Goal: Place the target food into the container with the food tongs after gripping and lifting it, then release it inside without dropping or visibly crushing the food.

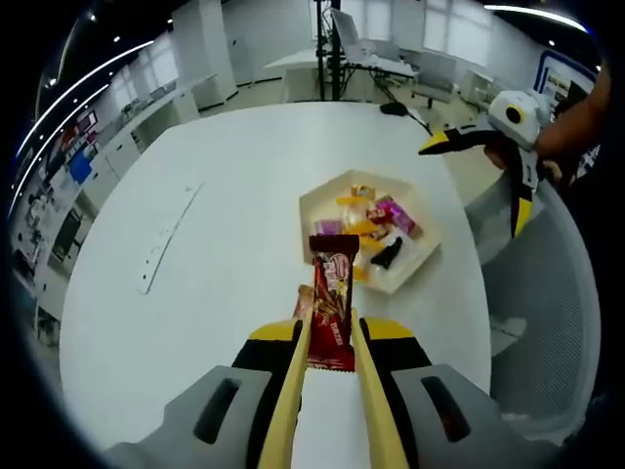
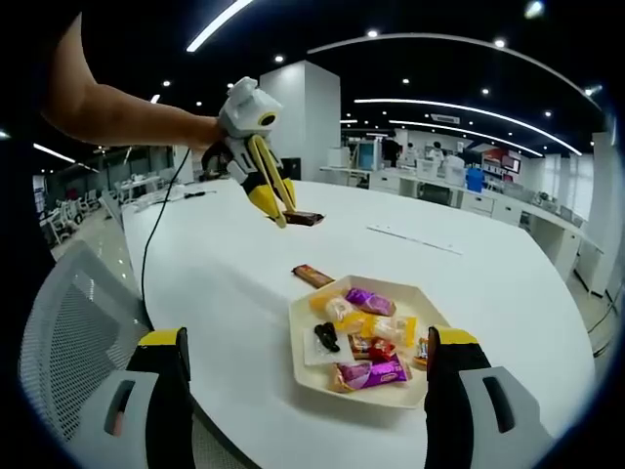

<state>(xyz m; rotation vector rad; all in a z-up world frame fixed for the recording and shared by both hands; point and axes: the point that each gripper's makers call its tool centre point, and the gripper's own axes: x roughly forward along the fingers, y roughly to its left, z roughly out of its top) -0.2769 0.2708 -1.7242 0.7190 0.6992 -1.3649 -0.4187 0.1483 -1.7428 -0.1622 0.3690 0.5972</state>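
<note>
Both views bright and evenly lit. Light comes from ceiling strips and spot lamps: strip (image 2: 223, 23) at upper left of the right gripper view, long curved ones across its top. White desk (image 1: 225, 283) reads slightly washed out, soft shadows only, faint one under the tray (image 2: 311, 376). Heavy fisheye bending toward the edges, straight lines curve. Centre sharp enough; background furniture soft, and jaws at the bottom slightly blurred.
</note>
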